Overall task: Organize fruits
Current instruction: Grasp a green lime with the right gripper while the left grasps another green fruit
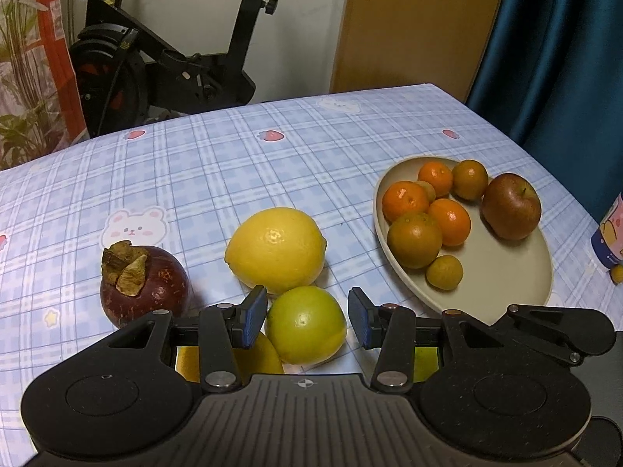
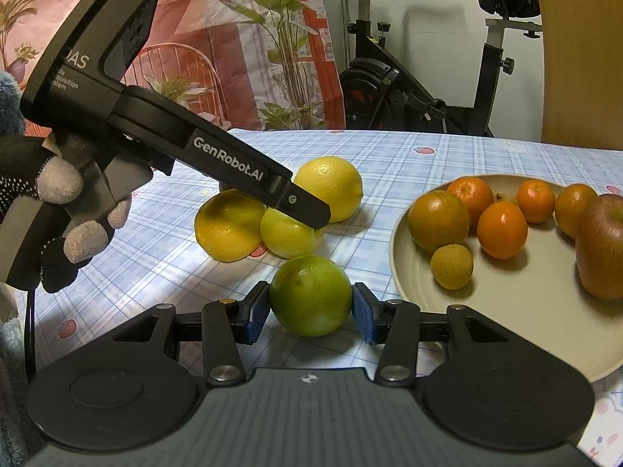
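My left gripper [image 1: 307, 317] is open around a yellow-green citrus [image 1: 306, 325] on the table, its pads a little apart from the fruit. A big lemon [image 1: 277, 250] lies just beyond it and a dark mangosteen [image 1: 142, 286] to the left. My right gripper [image 2: 310, 313] is shut on a green citrus [image 2: 310, 294], both pads touching its sides. In the right wrist view the left gripper's finger [image 2: 300, 204] reaches over a yellow-green citrus [image 2: 288, 235], beside a yellow orange [image 2: 227, 225] and the lemon [image 2: 333, 185]. A beige plate [image 1: 502, 272], also in the right wrist view [image 2: 525, 311], holds several tangerines and an apple [image 1: 511, 206].
The table has a blue checked cloth [image 1: 233, 163]. A small bottle [image 1: 609, 237] stands at its right edge. An exercise bike [image 1: 163, 62] stands behind the table, a blue curtain [image 1: 557, 50] at the right. A gloved hand [image 2: 58, 210] holds the left gripper.
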`<state>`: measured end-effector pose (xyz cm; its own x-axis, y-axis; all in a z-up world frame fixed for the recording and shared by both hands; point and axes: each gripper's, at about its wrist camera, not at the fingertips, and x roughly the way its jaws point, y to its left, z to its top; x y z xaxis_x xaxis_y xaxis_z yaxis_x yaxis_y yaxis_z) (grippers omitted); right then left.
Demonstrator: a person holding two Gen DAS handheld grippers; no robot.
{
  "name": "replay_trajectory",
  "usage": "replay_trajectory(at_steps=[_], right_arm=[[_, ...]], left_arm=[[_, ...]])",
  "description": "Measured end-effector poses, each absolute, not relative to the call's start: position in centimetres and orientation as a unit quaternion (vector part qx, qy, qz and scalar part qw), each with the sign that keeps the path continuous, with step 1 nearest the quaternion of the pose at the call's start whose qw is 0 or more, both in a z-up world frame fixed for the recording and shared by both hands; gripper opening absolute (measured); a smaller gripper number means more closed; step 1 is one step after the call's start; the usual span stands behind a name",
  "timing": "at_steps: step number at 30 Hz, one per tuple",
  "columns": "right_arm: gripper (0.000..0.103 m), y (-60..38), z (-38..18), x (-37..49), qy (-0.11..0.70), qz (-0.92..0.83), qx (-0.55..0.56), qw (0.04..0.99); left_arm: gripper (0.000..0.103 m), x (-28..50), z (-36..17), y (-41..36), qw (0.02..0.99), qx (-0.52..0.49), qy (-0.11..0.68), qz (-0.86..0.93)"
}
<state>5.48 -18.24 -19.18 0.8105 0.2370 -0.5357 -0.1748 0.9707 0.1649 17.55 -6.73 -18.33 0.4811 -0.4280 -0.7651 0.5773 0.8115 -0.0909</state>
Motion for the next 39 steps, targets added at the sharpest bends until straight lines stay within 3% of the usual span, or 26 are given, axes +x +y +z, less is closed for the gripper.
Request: replay_trajectory(at_steps=[27, 39], right_arm=[[0.048, -18.6, -19.4, 5.5, 0.289, 0.107, 0.058, 0.95], [0.048, -18.7, -19.3, 5.4, 0.29, 0.108, 0.06, 0.949]], left_arm=[[0.048, 16.7, -17.0, -3.9, 0.819, 0.066, 0.434, -0.371], [0.05, 15.1, -18.5, -5.2, 0.796, 0.141, 0.449, -0.381]])
